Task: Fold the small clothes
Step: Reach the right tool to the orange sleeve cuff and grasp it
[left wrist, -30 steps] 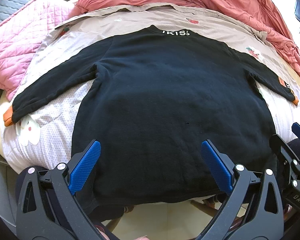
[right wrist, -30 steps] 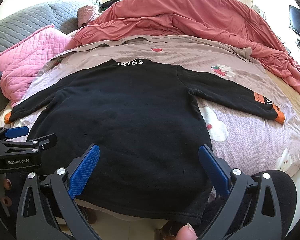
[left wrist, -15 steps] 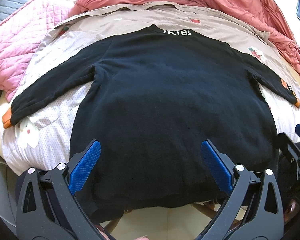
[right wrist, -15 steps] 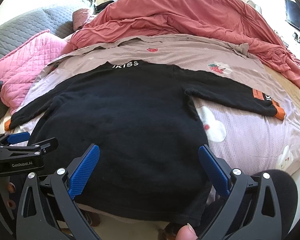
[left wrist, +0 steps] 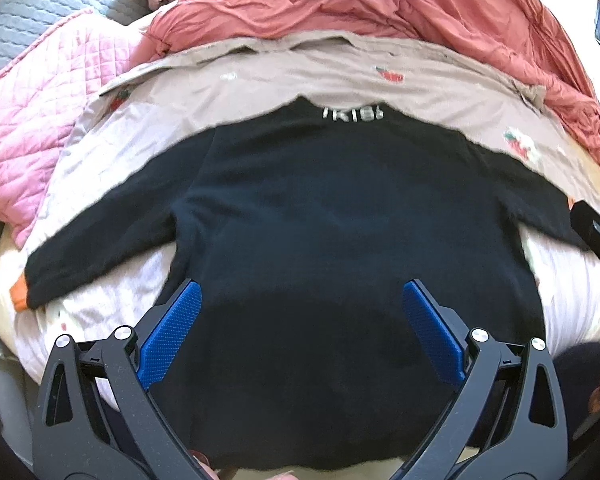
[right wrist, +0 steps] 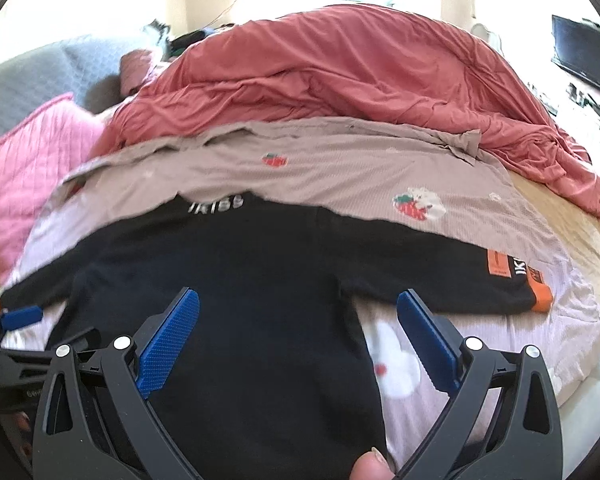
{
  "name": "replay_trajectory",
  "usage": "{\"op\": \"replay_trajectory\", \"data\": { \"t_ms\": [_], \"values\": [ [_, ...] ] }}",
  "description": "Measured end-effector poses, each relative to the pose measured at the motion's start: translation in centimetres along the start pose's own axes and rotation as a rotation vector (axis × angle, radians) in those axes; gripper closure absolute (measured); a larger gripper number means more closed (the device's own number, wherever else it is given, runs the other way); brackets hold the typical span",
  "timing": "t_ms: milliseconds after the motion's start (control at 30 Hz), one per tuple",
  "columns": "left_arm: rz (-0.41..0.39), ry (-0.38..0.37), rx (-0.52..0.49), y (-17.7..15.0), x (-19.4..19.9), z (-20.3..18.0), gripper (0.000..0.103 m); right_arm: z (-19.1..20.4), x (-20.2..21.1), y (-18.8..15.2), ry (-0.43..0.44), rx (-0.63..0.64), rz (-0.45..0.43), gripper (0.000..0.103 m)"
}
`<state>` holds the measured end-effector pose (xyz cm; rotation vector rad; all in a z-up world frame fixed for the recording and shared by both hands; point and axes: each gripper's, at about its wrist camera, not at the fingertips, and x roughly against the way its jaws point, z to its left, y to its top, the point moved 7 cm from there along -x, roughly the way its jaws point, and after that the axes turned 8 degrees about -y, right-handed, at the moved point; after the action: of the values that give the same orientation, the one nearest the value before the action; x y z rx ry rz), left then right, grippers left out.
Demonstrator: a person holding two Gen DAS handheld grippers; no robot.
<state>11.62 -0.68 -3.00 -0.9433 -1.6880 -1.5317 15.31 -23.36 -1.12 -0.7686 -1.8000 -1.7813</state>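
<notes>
While I hover: both jaws spread
Left hand-held gripper (left wrist: pixel 298 334): over sweater hem
Right hand-held gripper (right wrist: pixel 298 338): empty
Black sweater (left wrist: pixel 340 240): flat on bed sheet (right wrist: pixel 340 168), sleeves out
Blocking: red duvet (right wrist: pixel 360 76) behind, pink quilt (left wrist: pixel 32 132) left

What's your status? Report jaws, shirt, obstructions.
Left gripper and right gripper: jaws open, holding nothing. Black shirt flat on the bedsheet, sleeves spread, unfolded. Nothing on the shirt.
</notes>
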Motion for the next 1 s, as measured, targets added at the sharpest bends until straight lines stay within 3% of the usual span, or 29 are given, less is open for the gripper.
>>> {"op": "replay_trajectory", "data": {
  "t_ms": [233,433,667,900,1000],
  "values": [
    [-0.029,0.045,-0.003,4.5,-1.0,0.0,0.008,-0.8,-2.6,3.5,-0.031,-0.058,-0.006,0.004],
    [-0.014,0.032,0.006,6.4,-3.2,-0.9,0.008,-3.1,-5.5,5.4,-0.065,-0.175,0.013,0.004],
    [0.014,0.014,0.011,6.5,-6.3,-3.1,0.008,-10.2,-9.9,3.3,-0.206,-0.270,0.062,0.004],
    [0.047,-0.038,-0.020,5.9,-8.8,-6.9,0.008,-16.5,-11.7,1.0,-0.287,-0.345,0.109,0.004],
    [0.040,-0.053,-0.057,6.1,-9.3,-8.6,0.008,-19.4,-11.9,0.1,-0.302,-0.446,0.138,0.004]
  ]
}}
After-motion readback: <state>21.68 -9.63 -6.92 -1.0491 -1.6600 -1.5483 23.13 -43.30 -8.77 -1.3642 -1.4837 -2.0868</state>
